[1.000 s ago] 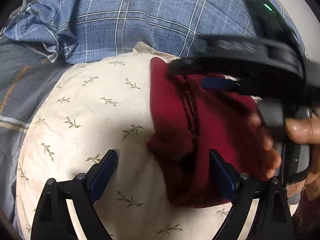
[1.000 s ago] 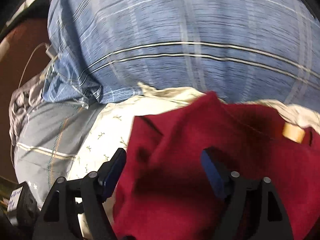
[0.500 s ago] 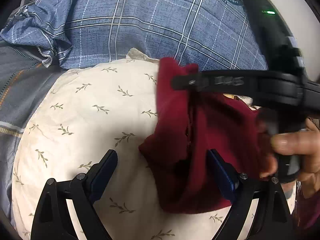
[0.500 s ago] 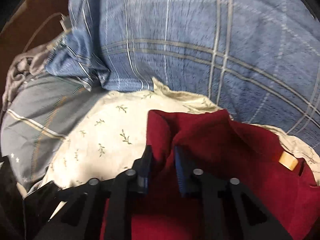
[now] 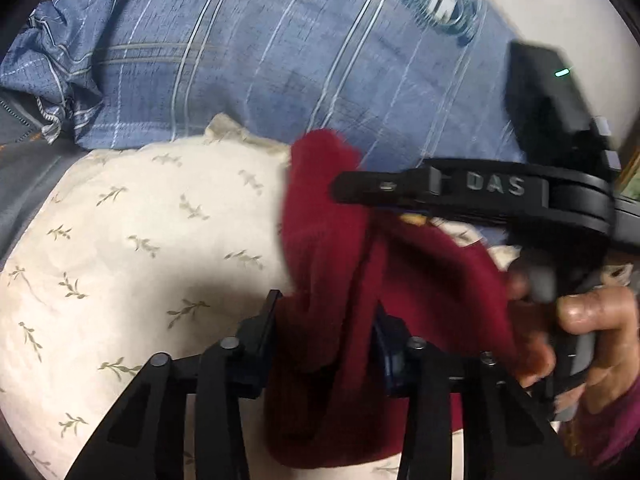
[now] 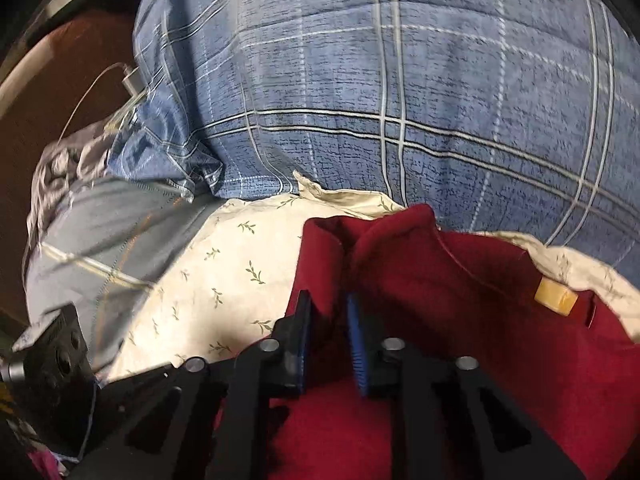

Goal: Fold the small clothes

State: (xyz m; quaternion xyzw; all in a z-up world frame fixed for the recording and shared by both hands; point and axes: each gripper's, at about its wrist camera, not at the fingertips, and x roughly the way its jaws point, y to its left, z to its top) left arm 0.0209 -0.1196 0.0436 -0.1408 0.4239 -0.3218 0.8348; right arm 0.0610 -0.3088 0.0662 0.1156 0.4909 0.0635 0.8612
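Now, starting at the left of the scene, a cream pillow [image 5: 132, 248] printed with small leaf sprigs lies on the bed, with a blue checked quilt [image 6: 400, 92] bunched behind it, and the dark red garment [image 5: 332, 264] sits on the pillow's right half. The left gripper [image 5: 326, 332] has just been closing, and its jaws now stand narrow with a thick hanging fold of the red cloth bunched between them; the pads appear to press on it. Further right, the right gripper [image 6: 328, 332] has a raised ridge of the same garment between its blue pads [image 6: 356, 344]; its jaws have just been opening a little, and from the frames I cannot tell whether they grip firmly or only brush the cloth. A person's hand [image 5: 592, 332] works that gripper's trigger at the far right of the left view. A tan label [image 6: 556, 300] shows near the garment's far right edge. The step in hand seems to be taking two holds along one edge so the piece can be lifted and laid over itself. To do it well, I judge both holds should catch the same layer, not a stray wad, the right hold should be secured before any pull, and the two hands should rise together so the cloth hangs flat and stays on the pillow.
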